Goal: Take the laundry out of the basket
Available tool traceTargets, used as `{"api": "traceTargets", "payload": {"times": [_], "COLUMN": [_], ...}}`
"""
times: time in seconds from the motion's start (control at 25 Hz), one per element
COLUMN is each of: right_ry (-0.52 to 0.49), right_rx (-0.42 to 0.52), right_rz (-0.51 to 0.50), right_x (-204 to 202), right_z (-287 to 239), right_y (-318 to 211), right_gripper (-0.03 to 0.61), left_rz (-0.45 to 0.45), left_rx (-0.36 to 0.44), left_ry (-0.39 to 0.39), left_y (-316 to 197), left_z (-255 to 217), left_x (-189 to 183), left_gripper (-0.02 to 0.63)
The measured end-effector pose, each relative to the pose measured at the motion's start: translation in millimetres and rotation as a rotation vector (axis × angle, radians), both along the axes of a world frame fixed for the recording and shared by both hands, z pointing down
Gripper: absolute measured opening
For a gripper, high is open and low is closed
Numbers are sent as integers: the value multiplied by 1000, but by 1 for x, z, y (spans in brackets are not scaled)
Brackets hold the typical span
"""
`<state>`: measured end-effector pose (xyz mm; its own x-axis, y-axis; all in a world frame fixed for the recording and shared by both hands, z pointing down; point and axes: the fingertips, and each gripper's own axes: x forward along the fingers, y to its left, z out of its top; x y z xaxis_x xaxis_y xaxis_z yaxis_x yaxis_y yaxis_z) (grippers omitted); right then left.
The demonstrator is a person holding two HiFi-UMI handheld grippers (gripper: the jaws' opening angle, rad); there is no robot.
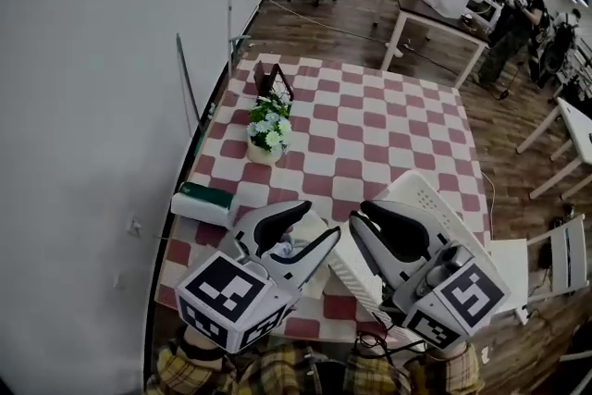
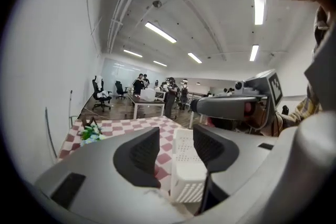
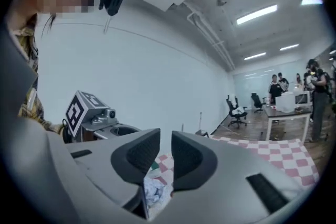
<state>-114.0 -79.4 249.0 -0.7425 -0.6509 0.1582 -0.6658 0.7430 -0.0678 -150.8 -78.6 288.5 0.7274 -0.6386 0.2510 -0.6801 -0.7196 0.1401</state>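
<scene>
**A:** Start at the left. What is that claw doing?

**B:** The left gripper [image 2: 174, 136] has its jaws apart and nothing between them. Through the gap I see only the white basket [image 2: 185, 165], off to its right.

**A:** And the laundry?

**B:** One crumpled cloth [image 1: 283, 247] lies on the checked tablecloth [image 1: 370, 134], outside the basket and just left of it. It sits below and between the two grippers. It is bunched up, so I can't name a long axis. The left hand looks nearer to it.

**A:** The right claw?

**B:** The right gripper [image 3: 166, 139] is empty, with only a narrow slit between its jaws. It hangs over the basket and hides the inside, so I can't tell if more laundry is in there. Both claws point about level, so I judge either would have to tip downward.

**A:** And the room?

**B:** A blank wall [image 1: 92, 60] runs along the table's left edge, with a flower pot [image 1: 269, 132] and a folded towel [image 1: 205, 202] near it. Beyond are a wooden floor, a desk [image 1: 435, 14], office chairs and people.
</scene>
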Motion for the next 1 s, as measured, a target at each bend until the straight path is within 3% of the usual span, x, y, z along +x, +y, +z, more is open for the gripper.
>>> {"api": "traceTargets", "payload": {"times": [0.16, 0.44, 0.6, 1.0], "right_ry": [-40, -43, -58, -49], "right_rx": [21, 8, -12, -40], "right_rz": [137, 277, 306, 276], "right_x": [58, 127, 147, 153], "right_z": [-8, 0, 7, 18], "right_y": [-2, 3, 6, 7], "right_gripper": [57, 17, 12, 9], "left_rz": [-4, -29, -60, -82], "left_rx": [65, 93, 112, 84], "left_ry": [94, 131, 124, 100], "left_y": [-4, 2, 6, 9], "left_z": [-23, -38, -34, -23], "left_x": [53, 111, 126, 131], "left_gripper": [236, 86, 18, 18]}}
